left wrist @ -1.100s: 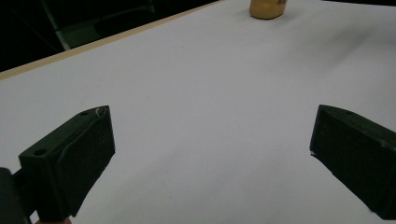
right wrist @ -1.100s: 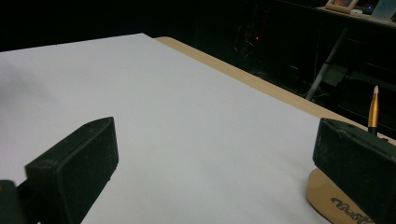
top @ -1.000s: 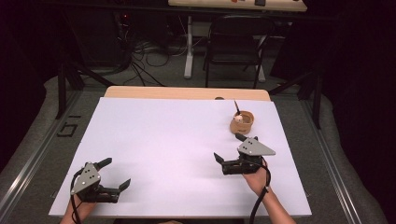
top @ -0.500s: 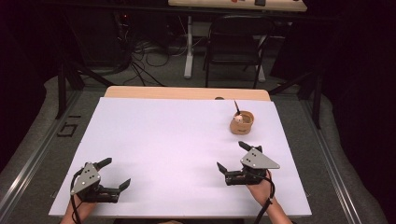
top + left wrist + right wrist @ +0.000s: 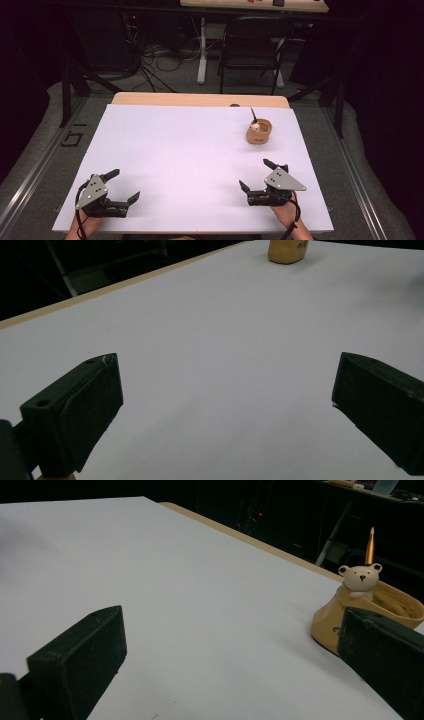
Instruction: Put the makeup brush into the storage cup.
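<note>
Right tongs [image 5: 256, 176] nearer, matte-black jaws apart

A tan bear-topped holder [image 5: 259, 132] is standing as the lone obstacle on the white sheet [image 5: 180, 160]; everything left of and nearer than the holder is lying open for passage.

Matt white sheet [image 5: 190, 165], smooth like paper, over a pale wood tabletop [image 5: 200, 99]. Tan ceramic-looking bear pot [image 5: 367, 607], smooth with soft sheen; thin gold-tipped stick [image 5: 370, 546] glossy. Left gripper [image 5: 120, 186] and right gripper [image 5: 254, 175]: matt black plastic, dull grey metal-looking plates.
</note>
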`<state>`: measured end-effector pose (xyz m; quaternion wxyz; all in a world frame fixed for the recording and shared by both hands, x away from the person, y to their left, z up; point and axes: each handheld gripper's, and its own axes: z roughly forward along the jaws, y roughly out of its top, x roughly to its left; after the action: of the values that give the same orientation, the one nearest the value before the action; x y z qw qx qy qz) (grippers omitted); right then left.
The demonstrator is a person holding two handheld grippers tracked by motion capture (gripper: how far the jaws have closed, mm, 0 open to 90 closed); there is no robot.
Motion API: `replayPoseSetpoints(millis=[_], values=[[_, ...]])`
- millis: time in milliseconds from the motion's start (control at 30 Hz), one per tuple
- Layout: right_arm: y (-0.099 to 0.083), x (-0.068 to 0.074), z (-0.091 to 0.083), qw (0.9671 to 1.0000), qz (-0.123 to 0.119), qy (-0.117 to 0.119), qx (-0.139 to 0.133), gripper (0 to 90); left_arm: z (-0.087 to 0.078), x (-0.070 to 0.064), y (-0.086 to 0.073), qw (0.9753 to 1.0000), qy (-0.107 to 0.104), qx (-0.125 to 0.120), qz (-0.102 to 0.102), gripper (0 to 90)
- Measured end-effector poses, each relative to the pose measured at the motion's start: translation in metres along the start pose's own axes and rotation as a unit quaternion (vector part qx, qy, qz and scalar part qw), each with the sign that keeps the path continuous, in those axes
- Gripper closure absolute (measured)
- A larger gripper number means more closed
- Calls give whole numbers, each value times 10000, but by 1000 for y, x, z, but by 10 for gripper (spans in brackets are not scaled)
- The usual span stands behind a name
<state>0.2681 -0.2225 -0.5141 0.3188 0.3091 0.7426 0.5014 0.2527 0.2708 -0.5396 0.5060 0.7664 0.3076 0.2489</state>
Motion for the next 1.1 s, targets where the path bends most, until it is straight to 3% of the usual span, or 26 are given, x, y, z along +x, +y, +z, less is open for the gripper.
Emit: replayPoseSetpoints(millis=[267,467,1100], values=[[-5,2,-8,10000,20,0,47,0,1,0,0,10000,33,3,-13,0],[-7,4,-16,9999,68,26,-82,0,1,0,0,10000,46,-64,-33,0],[-16,6,-33,10000,-28,-66,-51,0,-1,-2,-3,9997,142,-160,-142,0]])
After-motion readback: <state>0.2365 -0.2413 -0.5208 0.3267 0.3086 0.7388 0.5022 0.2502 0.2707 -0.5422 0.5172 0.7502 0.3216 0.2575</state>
